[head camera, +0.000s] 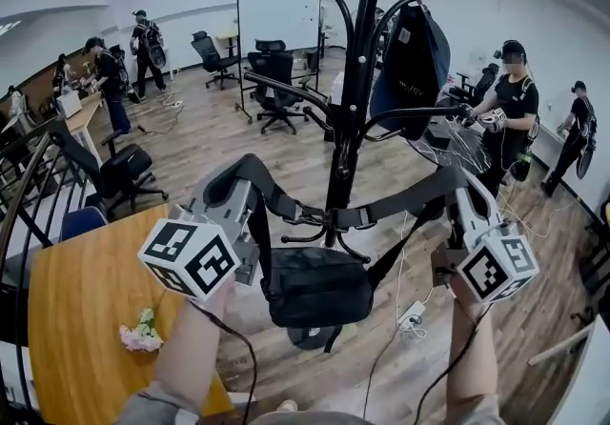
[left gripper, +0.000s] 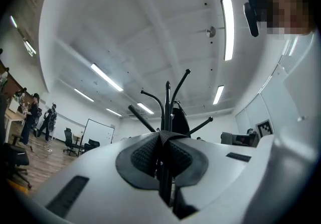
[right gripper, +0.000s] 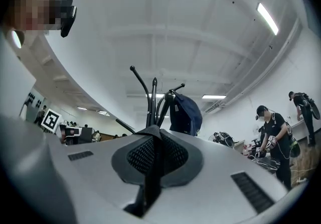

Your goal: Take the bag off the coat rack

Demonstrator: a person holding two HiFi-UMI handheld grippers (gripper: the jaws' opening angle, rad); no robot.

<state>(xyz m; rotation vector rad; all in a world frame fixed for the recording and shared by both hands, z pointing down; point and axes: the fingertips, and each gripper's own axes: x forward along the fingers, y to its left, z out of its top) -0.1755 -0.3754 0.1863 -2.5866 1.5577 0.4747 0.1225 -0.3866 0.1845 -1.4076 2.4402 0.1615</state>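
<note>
The black bag (head camera: 319, 288) hangs low against the pole of the rack (head camera: 355, 80), at 6 o'clock from the centre of the head view. Its strap (head camera: 276, 194) rises toward 10 o'clock into the left gripper (head camera: 229, 199) and toward 2 o'clock into the right gripper (head camera: 467, 196).

Only the head view shows the bag body. Both gripper views point up at the ceiling and show webbing only.
- Left gripper view: jaws clenched on the strap (left gripper: 163, 140).
- Right gripper view: jaws clenched on the strap (right gripper: 153, 140).

A navy bag (head camera: 412, 66) hangs from an upper arm at 1 o'clock. The right gripper view shows it clearly. The left gripper view gives only a dark shape behind the pole.

Whether the strap rests on a hook cannot be determined, because buckles and pole overlap there. The black bag's lower edge merges with the rack base.
</note>
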